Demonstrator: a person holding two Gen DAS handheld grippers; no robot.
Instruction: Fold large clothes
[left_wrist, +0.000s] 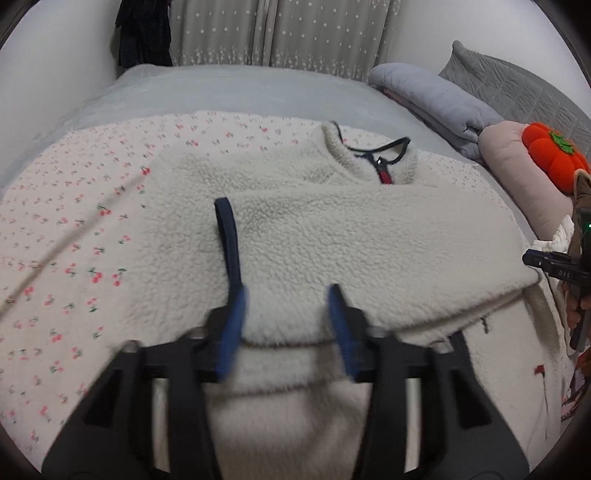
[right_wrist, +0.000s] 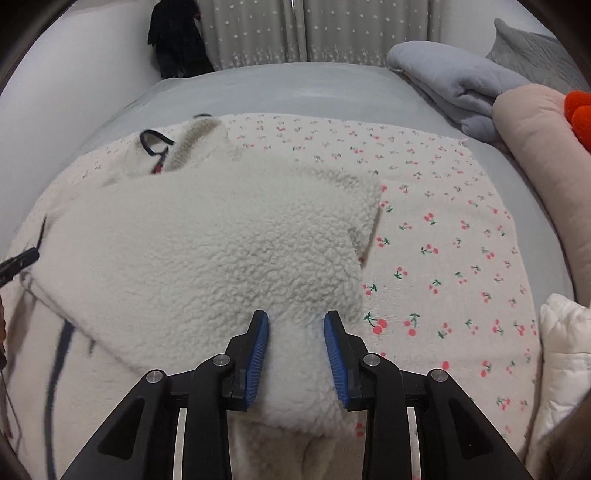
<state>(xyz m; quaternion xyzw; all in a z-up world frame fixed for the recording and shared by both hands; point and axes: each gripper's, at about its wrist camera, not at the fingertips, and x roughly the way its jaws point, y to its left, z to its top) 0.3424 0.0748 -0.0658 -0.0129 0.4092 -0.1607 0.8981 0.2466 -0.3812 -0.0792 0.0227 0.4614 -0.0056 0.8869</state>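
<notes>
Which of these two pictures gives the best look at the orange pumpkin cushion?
The left wrist view: the pumpkin cushion shows nearly whole there, green stalk included, lying on a pink pillow. The right wrist view catches only an orange sliver at its right edge.

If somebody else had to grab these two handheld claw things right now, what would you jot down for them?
Left gripper: jaws open, over the near fold edge of the cream fleece jacket, gripping nothing.
Right gripper: jaws open, a ridge of fleece between them but not pinched.
The jacket lies on the cherry-print sheet on the bed, collar at the far end, navy-trimmed cuff lying on top.
Done, by the look of it: the sleeves and sides are folded in over the body.
Left: probably one more fold toward the collar, then tidy the edges.
</notes>
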